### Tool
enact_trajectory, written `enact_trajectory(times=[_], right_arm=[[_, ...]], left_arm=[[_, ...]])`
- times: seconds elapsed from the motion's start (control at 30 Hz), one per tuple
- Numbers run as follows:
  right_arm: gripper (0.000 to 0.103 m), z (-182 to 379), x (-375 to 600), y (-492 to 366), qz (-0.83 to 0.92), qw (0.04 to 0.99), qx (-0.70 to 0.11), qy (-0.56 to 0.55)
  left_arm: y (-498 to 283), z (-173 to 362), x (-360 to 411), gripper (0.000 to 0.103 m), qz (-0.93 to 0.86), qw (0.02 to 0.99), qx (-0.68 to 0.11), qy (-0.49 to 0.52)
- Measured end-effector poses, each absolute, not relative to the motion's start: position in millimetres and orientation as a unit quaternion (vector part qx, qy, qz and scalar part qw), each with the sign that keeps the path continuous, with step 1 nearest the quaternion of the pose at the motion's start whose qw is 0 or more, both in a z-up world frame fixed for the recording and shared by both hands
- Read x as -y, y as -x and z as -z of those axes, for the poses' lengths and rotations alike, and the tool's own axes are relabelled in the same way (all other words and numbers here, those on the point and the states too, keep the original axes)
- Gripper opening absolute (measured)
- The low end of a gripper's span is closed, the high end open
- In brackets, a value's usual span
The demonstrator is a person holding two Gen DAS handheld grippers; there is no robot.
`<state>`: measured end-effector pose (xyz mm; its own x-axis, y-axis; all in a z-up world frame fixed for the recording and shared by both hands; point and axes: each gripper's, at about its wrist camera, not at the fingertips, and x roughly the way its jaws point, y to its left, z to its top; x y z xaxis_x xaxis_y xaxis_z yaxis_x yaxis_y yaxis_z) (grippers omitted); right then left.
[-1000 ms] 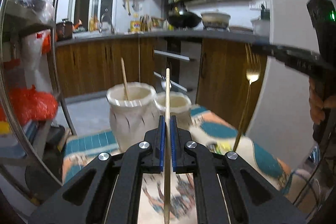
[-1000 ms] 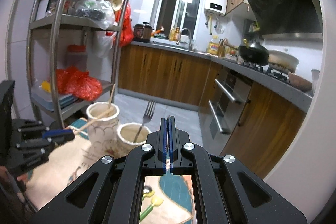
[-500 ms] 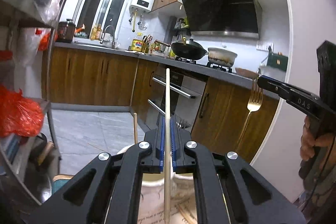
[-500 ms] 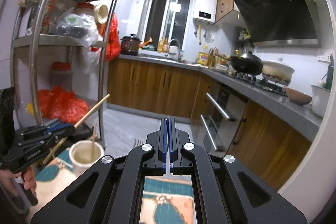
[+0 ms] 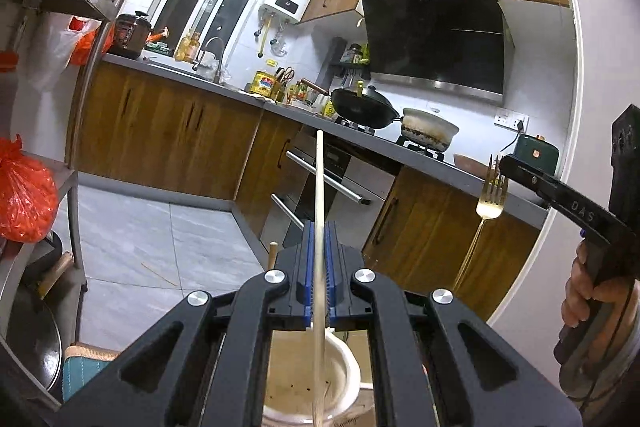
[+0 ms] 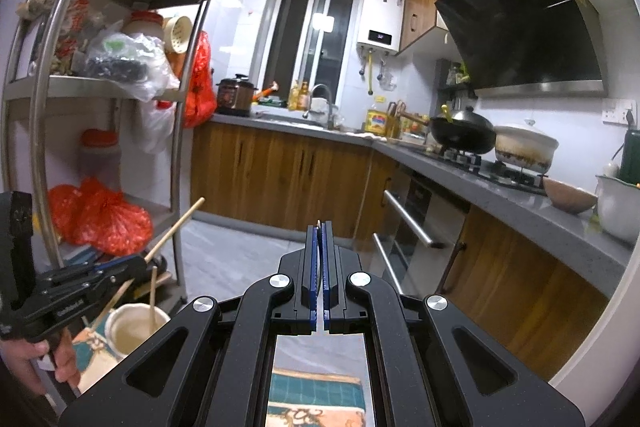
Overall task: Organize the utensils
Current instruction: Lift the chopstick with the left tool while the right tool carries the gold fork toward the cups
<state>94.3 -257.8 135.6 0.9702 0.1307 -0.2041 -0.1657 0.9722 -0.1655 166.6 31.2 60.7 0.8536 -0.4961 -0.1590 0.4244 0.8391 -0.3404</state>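
Note:
My left gripper (image 5: 319, 259) is shut on a wooden chopstick (image 5: 319, 195), its lower end over the mouth of a white ceramic jar (image 5: 344, 375) right below. A second chopstick (image 5: 272, 254) stands in that jar. My right gripper (image 6: 319, 259) is shut on a gold fork (image 5: 486, 211), seen in the left wrist view hanging tines up at the right. In the right wrist view only a sliver of the fork shows between the pads. There the left gripper (image 6: 132, 267) holds its chopstick (image 6: 172, 233) above the jar (image 6: 134, 327) at lower left.
A patterned teal cloth (image 6: 316, 393) covers the table under the grippers. A steel rack (image 6: 176, 155) with red bags stands at left. Wooden cabinets (image 6: 280, 183), an oven and a stove with a wok (image 6: 460, 133) run along the back and right.
Both grippers have risen and tilted upward, so the table and jars dropped toward the bottom of view. The chopstick now hangs over the jar mouth; the fork stays held up at right.

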Motion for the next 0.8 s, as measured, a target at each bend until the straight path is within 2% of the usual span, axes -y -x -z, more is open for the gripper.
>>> enact_trajectory(times=[0.27,0.47,0.8], right_arm=[[0.003,-137,250,-103,-0.062,0.989,-0.083,0.102],[0.003,-113,246,-115,-0.062,0.987,-0.114,0.097],[0.003,-83,242,-118,-0.063,0.983,-0.145,0.097]], left_arm=[[-176,-54,-22,0.005,0.219,0.96,-0.109,0.132],[-166,-50,-1,0.005,0.182,0.977,-0.082,0.071],[-139,-44,-15,0.005,0.191,0.977,-0.08,0.053]])
